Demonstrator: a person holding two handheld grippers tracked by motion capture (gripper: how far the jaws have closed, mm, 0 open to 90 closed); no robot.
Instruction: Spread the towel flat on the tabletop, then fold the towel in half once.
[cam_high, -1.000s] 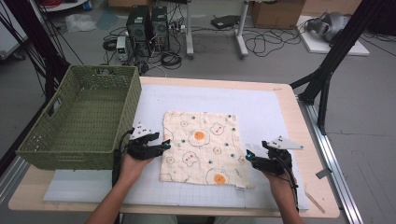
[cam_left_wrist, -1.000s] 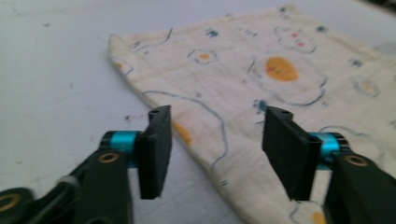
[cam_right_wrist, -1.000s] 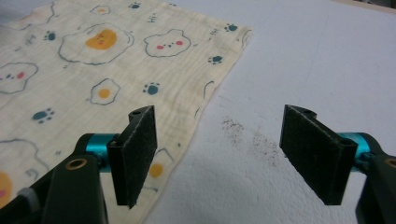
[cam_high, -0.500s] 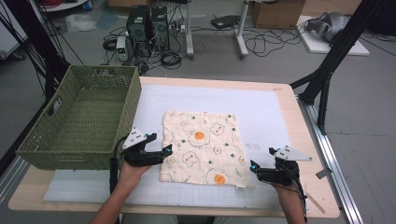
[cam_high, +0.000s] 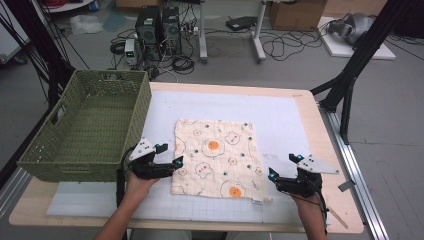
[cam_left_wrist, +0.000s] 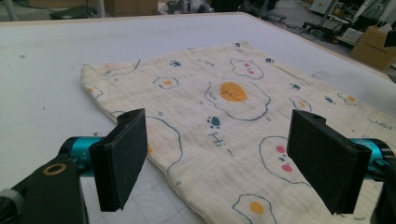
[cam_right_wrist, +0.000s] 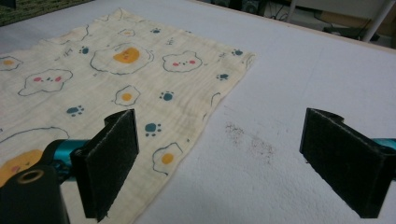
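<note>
Cloth (cam_high: 215, 157) lies flat on the desk (cam_high: 300, 115). Left gripper (cam_high: 175, 163) at its left edge, right gripper (cam_high: 272, 175) off its right corner; both sets of fingers just opened wide, holding nothing.

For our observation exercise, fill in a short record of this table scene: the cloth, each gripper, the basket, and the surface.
cloth: printed cloth lies flat and spread on the mat
left gripper: left gripper open at the cloth's left edge, jaws have just been opening, nothing pinched
right gripper: right gripper open by the cloth's near right corner, jaws have just been opening, nothing pinched
basket: green woven basket at the table's left
surface: white mat on a wooden table
</note>
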